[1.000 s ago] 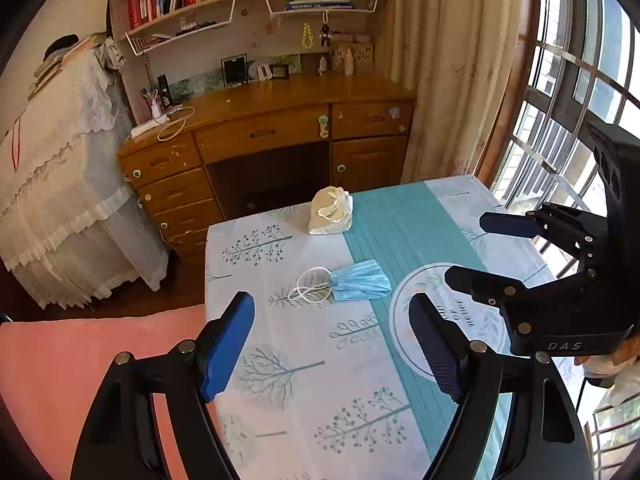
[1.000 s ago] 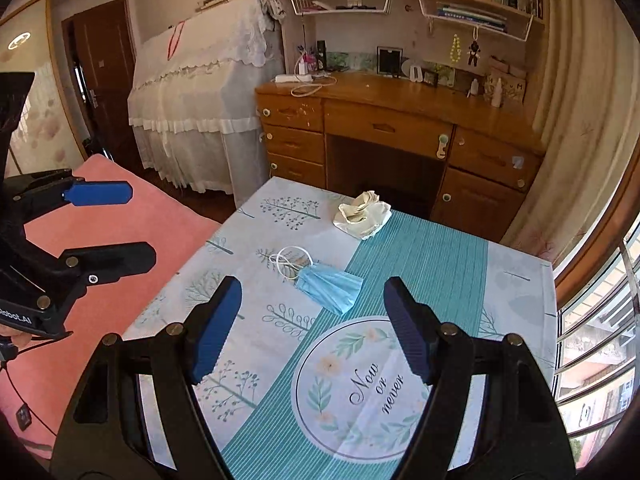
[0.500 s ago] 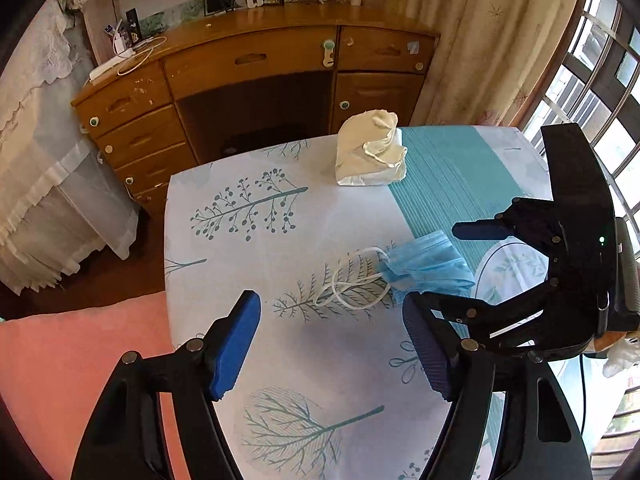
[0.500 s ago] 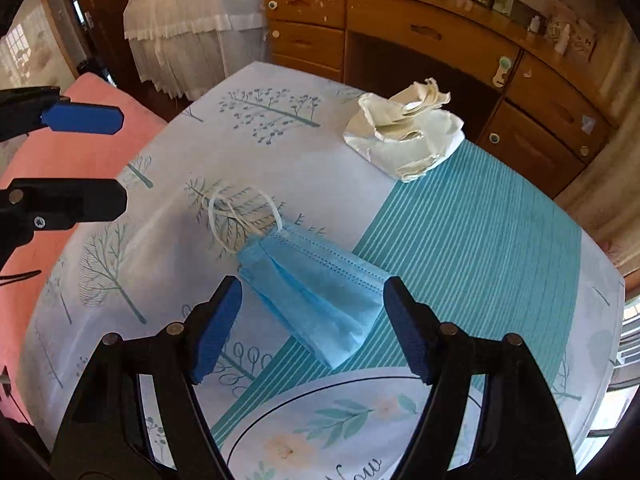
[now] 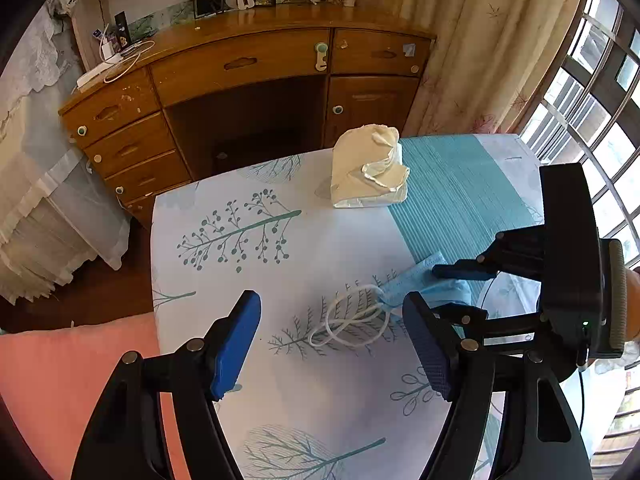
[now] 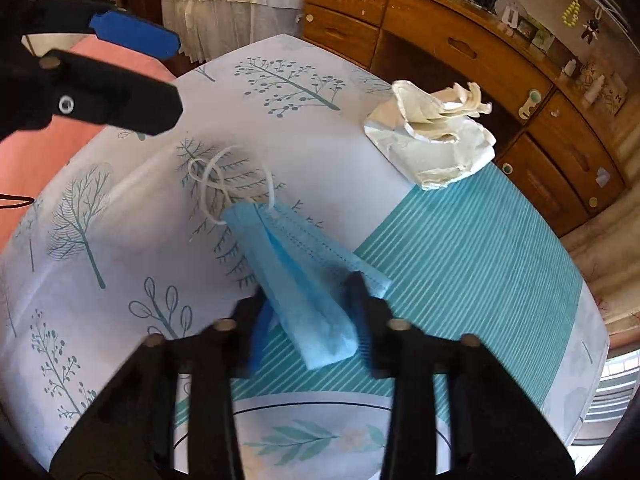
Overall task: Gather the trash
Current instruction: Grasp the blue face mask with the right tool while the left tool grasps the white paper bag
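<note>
Right tongs (image 6: 308, 312) were closing around the blue mask (image 6: 296, 272); left tongs (image 5: 332, 344) stood open, empty; lifting seemed next

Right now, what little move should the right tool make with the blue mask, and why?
Probably finish the squeeze, then lift a little. The right tool is closing, with the blue mask bunched between its fingers but lying on the table. Its white loops trail loose, so a slow lift seems safest. The left tool is open and holds nothing.
</note>
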### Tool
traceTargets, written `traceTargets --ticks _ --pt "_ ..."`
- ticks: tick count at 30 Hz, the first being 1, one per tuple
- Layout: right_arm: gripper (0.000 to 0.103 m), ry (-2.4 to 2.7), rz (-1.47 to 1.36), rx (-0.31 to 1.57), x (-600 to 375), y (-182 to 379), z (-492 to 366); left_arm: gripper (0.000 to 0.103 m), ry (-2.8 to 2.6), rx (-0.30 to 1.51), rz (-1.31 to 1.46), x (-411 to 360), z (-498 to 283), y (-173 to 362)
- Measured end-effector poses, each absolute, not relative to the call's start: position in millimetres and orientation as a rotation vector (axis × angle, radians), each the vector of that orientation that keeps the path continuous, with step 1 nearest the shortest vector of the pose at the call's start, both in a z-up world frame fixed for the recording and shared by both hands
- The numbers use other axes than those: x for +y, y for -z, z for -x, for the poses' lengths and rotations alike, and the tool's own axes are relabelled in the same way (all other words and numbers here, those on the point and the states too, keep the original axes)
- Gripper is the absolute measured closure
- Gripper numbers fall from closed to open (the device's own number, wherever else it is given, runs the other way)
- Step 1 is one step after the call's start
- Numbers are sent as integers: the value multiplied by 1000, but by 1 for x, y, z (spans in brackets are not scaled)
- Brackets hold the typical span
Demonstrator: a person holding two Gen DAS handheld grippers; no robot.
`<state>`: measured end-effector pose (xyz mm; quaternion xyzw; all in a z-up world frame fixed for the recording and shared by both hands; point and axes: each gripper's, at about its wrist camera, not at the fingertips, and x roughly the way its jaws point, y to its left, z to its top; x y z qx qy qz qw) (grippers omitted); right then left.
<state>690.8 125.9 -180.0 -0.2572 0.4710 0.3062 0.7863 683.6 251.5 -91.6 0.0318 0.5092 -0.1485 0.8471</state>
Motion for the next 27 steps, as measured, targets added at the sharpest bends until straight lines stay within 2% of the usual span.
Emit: traceTargets --ticks 5,16,23,27 --pt "92 -601 481 1039 109 172 -692 28 338 1045 -62 241 -691 81" --pt "93 -286 135 1072 10 140 -718 28 393 1015 -98 194 -733 63" --pt "93 -66 -169 1039 -43 135 -739 28 381 1042 -173 155 -772 82" --pt "93 -24 -246 1029 -57 139 -745 28 363 1064 -214 141 -794 100"
